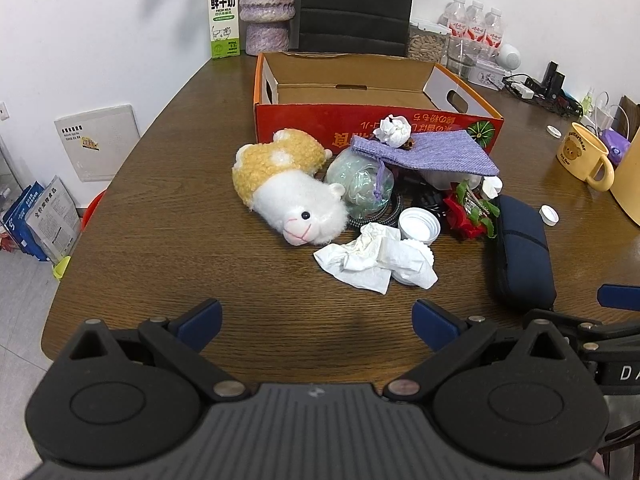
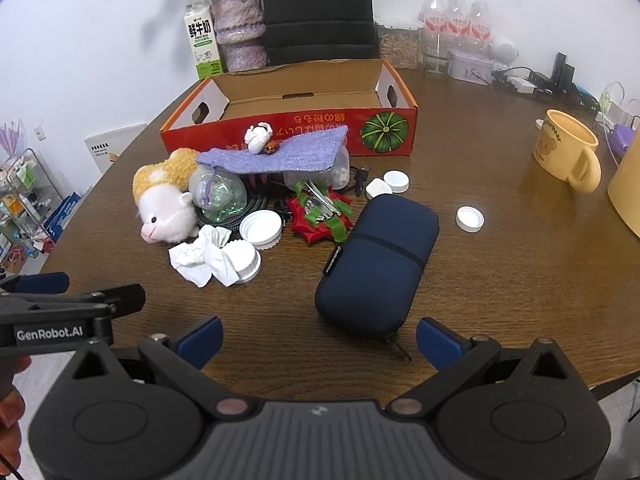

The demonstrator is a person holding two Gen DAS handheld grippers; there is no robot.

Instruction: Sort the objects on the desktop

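White walls (image 1: 100,20) enclose a brown wooden table (image 1: 180,240), a black chair (image 1: 356,4) behind, grey tiled floor (image 1: 20,300).

Milk carton (image 1: 224,16), vase (image 1: 266,12), water bottles (image 1: 476,24), chair (image 1: 356,4).

Clutter pile (image 1: 384,200) by empty box (image 1: 360,96).

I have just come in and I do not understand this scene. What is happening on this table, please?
A person holds two grippers over a brown table, ready to sort clutter. The left gripper and right gripper are both open and empty. Ahead lies a pile: a plush toy, crumpled tissue, a purple pouch and a navy case. The red cardboard box behind shows nothing inside. Nothing is picked up yet.
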